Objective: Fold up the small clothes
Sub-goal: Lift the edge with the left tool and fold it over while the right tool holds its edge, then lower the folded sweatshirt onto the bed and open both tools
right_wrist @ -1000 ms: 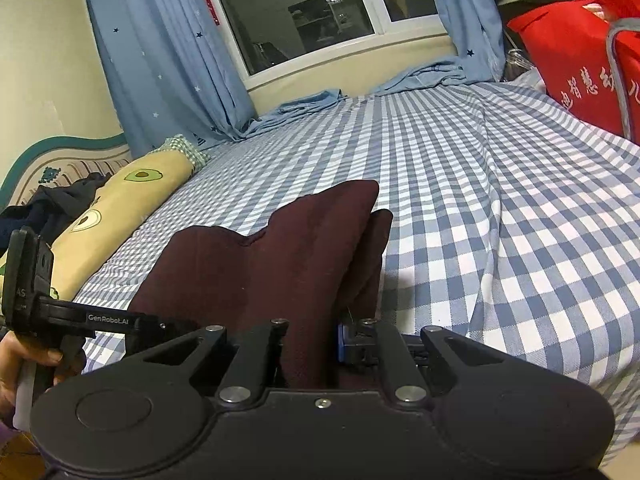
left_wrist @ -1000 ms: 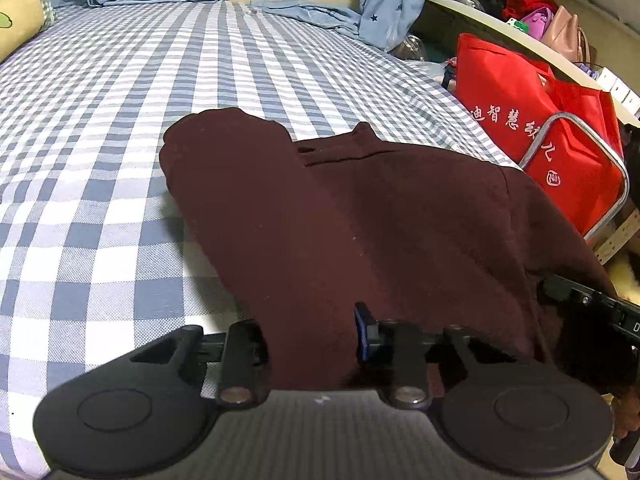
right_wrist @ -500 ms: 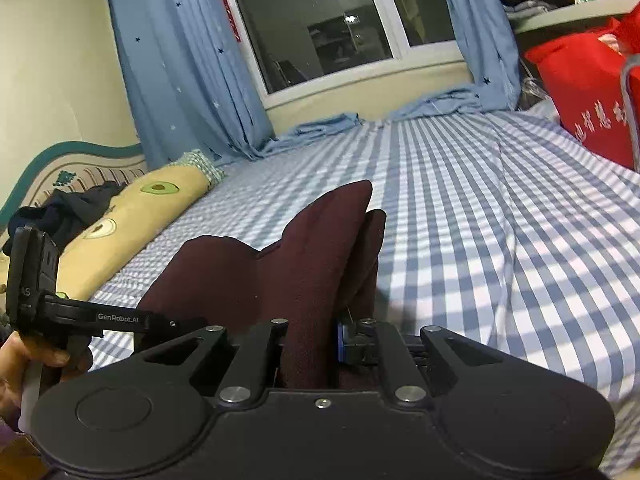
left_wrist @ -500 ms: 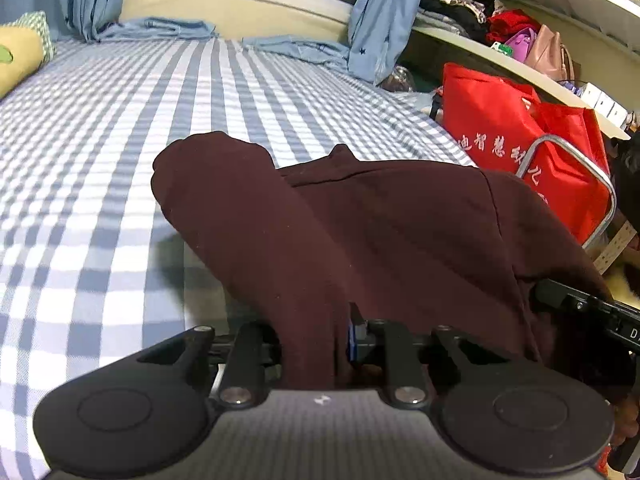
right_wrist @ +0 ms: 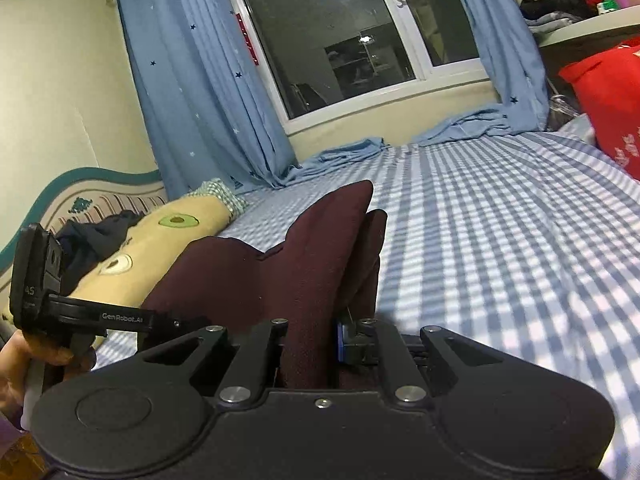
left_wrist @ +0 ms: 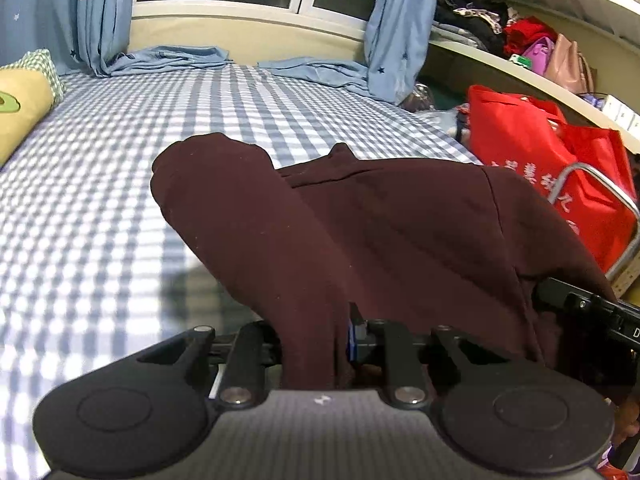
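Garment [left_wrist: 400,220]: dark maroon cloth, matt, soft knit look, fine pale lint specks on the surface; stitched seam visible along one panel.
Bed sheet [left_wrist: 100,200]: woven cloth, blue and white check, matt, smooth with light creases toward the far edge.
Left claw [left_wrist: 316,344]: black plastic body, matt; round bright metal fasteners; ribbed grey panel at the base.
Right claw [right_wrist: 310,354]: same matt black plastic, metal fasteners, a blue plastic part at one finger.
Curtains [right_wrist: 192,92]: thin blue cloth, matt, star print.
Red bag [left_wrist: 532,160]: slightly shiny fabric; tubular frame [left_wrist: 608,236] beside it, polished metal.
Window pane [right_wrist: 332,32]: glossy glass, reflects a ceiling lamp.
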`<state>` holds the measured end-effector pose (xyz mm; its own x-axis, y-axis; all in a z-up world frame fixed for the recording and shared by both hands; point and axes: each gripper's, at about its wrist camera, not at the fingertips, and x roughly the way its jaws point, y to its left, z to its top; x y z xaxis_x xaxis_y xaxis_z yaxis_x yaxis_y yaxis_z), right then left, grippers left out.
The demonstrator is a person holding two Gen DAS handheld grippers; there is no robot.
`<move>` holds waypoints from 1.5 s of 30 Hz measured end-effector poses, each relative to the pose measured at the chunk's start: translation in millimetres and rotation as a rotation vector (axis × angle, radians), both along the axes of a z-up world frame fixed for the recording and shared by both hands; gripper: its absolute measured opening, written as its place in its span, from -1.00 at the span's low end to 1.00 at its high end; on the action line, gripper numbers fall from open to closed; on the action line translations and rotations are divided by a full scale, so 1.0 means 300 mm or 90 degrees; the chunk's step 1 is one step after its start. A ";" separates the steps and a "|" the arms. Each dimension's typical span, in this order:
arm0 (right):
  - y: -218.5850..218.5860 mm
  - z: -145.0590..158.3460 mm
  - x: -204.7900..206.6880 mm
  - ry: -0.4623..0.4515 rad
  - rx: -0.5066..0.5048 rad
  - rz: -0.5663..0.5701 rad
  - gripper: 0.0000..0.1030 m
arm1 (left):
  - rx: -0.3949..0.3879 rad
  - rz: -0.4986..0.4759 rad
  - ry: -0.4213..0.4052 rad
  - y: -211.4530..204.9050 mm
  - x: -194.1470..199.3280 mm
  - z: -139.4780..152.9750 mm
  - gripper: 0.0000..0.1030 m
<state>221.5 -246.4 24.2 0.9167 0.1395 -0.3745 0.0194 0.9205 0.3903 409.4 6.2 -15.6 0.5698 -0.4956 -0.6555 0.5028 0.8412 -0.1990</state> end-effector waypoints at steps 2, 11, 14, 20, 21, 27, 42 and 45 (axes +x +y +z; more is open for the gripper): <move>0.005 0.002 0.074 -0.004 0.007 0.005 -0.78 | 0.004 0.006 0.002 0.008 0.065 0.014 -0.58; -0.004 -0.029 0.419 -0.015 0.035 0.002 -0.78 | 0.052 0.008 -0.015 -0.031 0.384 0.031 -0.58; -0.016 -0.044 0.510 -0.017 0.044 -0.009 -0.78 | 0.058 0.003 -0.021 -0.055 0.478 0.027 -0.57; -0.052 -0.077 0.640 -0.018 0.041 -0.019 -0.78 | 0.059 -0.012 -0.031 -0.088 0.610 -0.013 -0.56; -0.059 -0.089 0.655 -0.012 0.043 -0.022 -0.78 | 0.055 -0.013 -0.026 -0.090 0.629 -0.032 -0.56; -0.104 -0.191 0.745 0.077 0.060 -0.052 -0.74 | 0.021 0.024 0.020 -0.055 0.732 -0.175 -0.47; -0.135 -0.225 0.703 0.096 0.022 -0.099 0.35 | -0.017 0.149 0.061 0.052 0.683 -0.231 0.86; -0.127 -0.181 0.666 0.077 0.006 -0.100 0.65 | -0.027 0.170 0.052 0.061 0.631 -0.200 0.96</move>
<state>421.4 -284.7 -30.2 0.8759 0.0026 -0.4824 0.2094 0.8988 0.3851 598.6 24.5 -75.5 0.6303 -0.3626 -0.6865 0.2450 0.9319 -0.2674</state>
